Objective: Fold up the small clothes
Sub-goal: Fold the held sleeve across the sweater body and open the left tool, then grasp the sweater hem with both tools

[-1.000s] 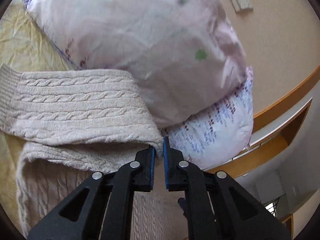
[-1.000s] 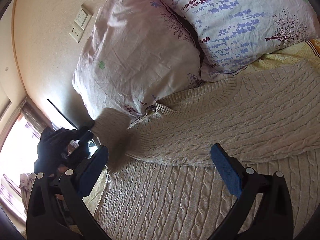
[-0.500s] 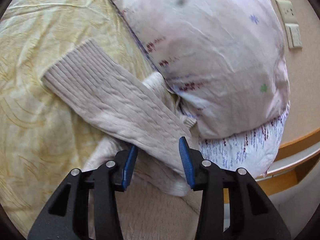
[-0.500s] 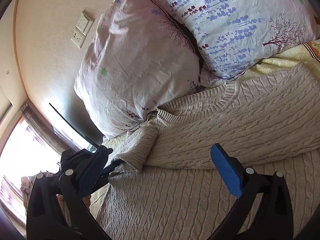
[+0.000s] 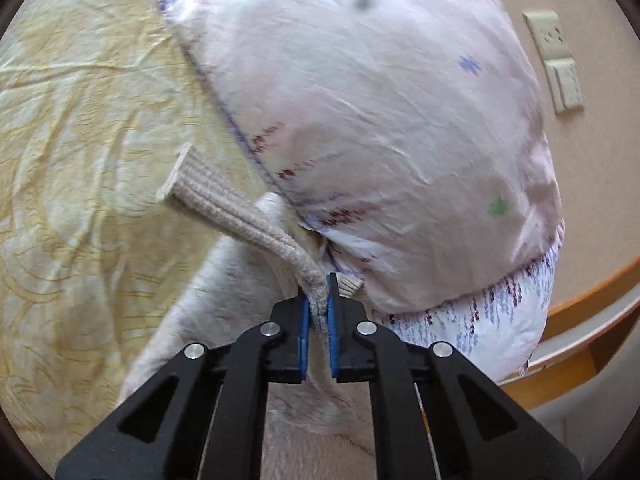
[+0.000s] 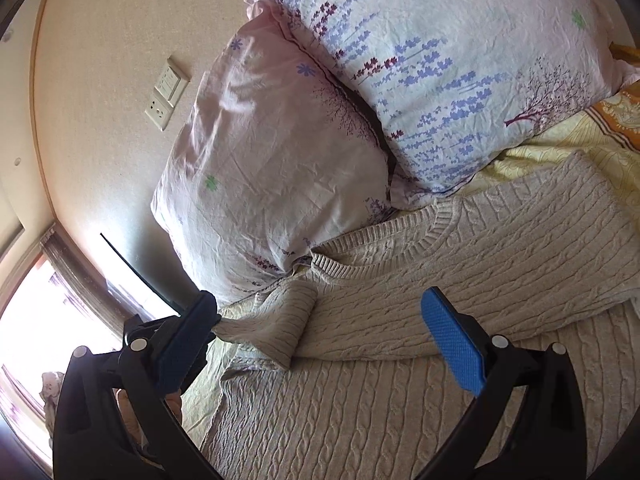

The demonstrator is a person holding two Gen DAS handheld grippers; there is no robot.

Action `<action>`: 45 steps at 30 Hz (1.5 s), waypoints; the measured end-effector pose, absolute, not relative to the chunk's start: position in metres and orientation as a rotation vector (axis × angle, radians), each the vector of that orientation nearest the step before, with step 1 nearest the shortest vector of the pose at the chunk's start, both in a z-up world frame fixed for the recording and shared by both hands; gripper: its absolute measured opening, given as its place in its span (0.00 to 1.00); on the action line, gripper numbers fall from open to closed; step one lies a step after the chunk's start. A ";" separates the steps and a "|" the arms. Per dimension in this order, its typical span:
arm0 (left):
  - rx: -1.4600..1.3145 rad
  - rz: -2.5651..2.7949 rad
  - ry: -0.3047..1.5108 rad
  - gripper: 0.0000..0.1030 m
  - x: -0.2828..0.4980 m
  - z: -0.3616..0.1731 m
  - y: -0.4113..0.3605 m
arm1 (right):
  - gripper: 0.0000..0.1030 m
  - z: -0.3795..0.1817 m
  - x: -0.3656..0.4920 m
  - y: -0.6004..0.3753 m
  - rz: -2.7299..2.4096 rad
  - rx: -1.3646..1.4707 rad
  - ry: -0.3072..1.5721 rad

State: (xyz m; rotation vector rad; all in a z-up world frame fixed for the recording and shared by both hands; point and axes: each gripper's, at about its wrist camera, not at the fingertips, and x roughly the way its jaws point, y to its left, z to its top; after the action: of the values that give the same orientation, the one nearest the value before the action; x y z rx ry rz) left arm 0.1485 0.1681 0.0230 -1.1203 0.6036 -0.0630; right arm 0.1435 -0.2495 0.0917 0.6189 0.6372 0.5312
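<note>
A beige cable-knit sweater (image 6: 440, 280) lies flat on the bed, neck towards the pillows, one sleeve folded across its chest. My left gripper (image 5: 319, 312) is shut on the fold of the other sleeve (image 5: 240, 216), whose ribbed cuff points away over the sheet. In the right wrist view that sleeve (image 6: 276, 320) lies doubled at the sweater's left shoulder, with the left gripper's black frame partly hidden behind my own finger. My right gripper (image 6: 320, 340) is wide open and empty, hovering above the sweater's body.
Two floral pillows (image 6: 280, 160) (image 6: 460, 60) lean against the wall at the head of the bed, touching the sweater's collar. A yellow patterned sheet (image 5: 80, 160) covers the bed. A wooden bed edge (image 5: 580, 344) and wall sockets (image 6: 166, 96) are near.
My left gripper was shut on the sleeve, opened over it half a second ago, and is now shut on the sleeve's fold. The right gripper has barely moved and stays open.
</note>
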 end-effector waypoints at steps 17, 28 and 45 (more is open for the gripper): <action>-0.331 -0.563 0.867 0.16 0.218 0.028 -0.123 | 0.99 0.093 0.113 -0.354 0.142 0.901 0.336; -0.336 -0.583 0.913 0.55 0.197 0.025 -0.089 | 0.91 0.080 0.136 -0.350 0.117 0.846 0.483; -0.301 -0.164 0.884 0.66 0.056 0.017 0.159 | 0.59 0.075 0.139 -0.354 0.225 0.708 0.829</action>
State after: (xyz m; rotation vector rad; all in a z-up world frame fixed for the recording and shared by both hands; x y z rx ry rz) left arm 0.0559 0.1591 0.0169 -0.3006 0.8836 -0.1636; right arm 0.1389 -0.3542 0.0746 0.7077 0.8294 0.2249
